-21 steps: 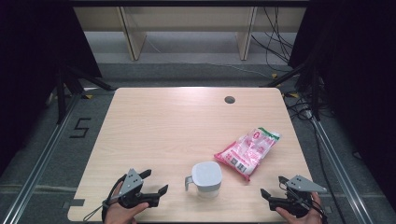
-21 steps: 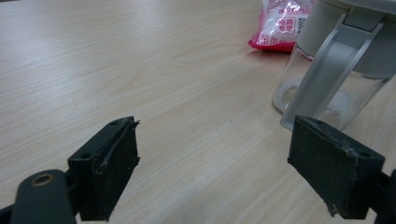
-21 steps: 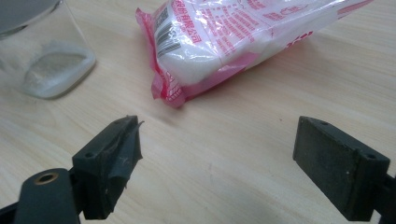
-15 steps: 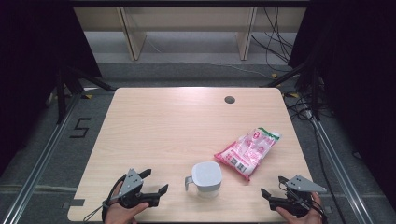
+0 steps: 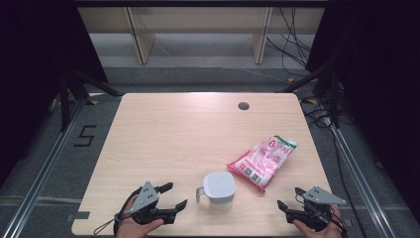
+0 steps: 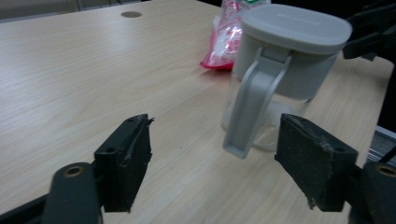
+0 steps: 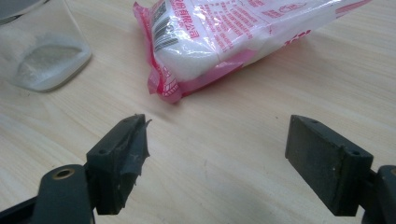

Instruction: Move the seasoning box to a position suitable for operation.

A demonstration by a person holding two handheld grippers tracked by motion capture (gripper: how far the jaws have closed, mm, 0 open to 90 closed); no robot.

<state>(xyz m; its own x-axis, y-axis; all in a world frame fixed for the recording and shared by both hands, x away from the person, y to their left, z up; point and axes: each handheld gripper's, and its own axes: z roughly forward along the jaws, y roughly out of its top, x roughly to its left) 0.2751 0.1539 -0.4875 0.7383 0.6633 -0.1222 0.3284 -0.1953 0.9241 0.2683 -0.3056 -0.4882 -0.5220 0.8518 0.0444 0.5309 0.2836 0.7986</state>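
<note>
While both tools are resting at the near edge of the table (image 5: 148, 134), neither is holding anything. The left tool (image 5: 174, 195) is standing with its jaws spread wide and empty, and the right tool (image 5: 287, 201) is likewise gaping with nothing between its pads.

Just ahead of the left tool, the lidded jug (image 5: 218, 189) is sitting upright near the front edge, between the two hands. Its handle (image 6: 250, 100) is facing the left tool, so the jug's long axis is running straight up from the table while the handle is pointing toward the person's left. A little white powder seems to be lying in its clear base (image 7: 44, 60).

Farther off, to the right, the pink-and-white bag (image 5: 263, 160) is lying flat, near the jug but apart from it. Its long axis is running diagonally, from the near end beside the jug toward the far right corner; in the right gripper view its crimped near end (image 7: 163, 88) is pointing back at the right tool.

Judging from this, the main risks are these: the jug is standing close to the table's front edge, so a careless push on the handle could tip or slide it; and the slack bag could sag or slip if pinched only by its thin seam.
</note>
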